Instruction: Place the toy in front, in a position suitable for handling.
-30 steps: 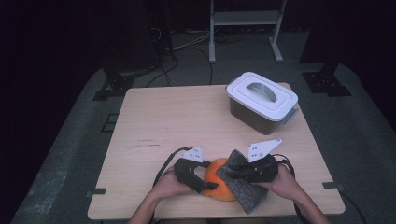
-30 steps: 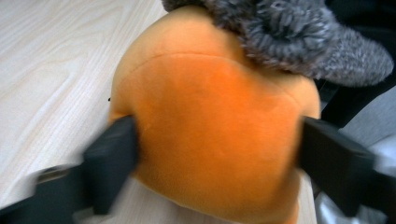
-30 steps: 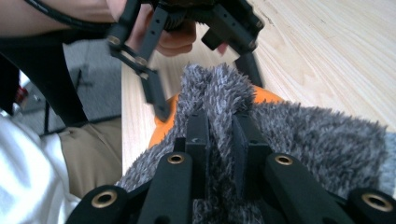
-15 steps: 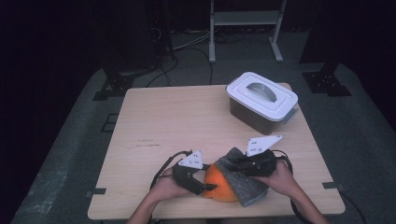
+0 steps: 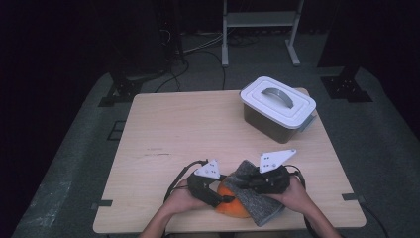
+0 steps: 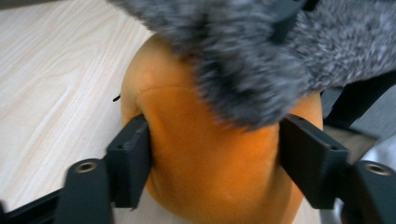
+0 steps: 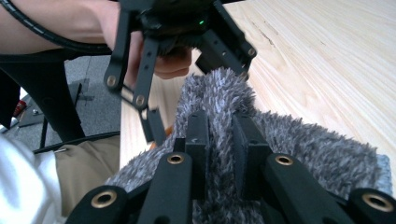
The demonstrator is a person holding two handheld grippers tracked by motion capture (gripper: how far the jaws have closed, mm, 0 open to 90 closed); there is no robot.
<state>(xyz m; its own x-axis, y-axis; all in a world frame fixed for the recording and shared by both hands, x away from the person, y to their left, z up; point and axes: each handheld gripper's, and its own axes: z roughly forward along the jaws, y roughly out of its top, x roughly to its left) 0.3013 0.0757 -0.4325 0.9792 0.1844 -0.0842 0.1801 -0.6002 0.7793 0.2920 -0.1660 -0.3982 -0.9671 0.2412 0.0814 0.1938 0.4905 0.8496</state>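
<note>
A soft orange ball-like thing (image 5: 229, 207) lies near the table's front edge, half under a grey fuzzy cloth (image 5: 260, 208). My left gripper (image 5: 218, 198) comes from the left. Its jaws have just been closing, and its pads (image 6: 131, 156) now press both sides of the orange thing (image 6: 210, 158). The cloth (image 6: 243, 56) drapes over the orange top. My right gripper (image 5: 247, 184) is shut, pinching a raised fold of the cloth (image 7: 303, 144) between its fingertips (image 7: 219, 126).
A box with a white handled lid (image 5: 277, 106) stands at the back right of the wooden table (image 5: 188, 129). Stand feet and cables lie on the floor behind. The person's lap (image 7: 88, 163) is beyond the table's front edge.
The grey cloth has come further over the orange thing, hiding more of it. Both grippers have shifted slightly toward the front edge. The left jaws have closed onto the orange thing.
</note>
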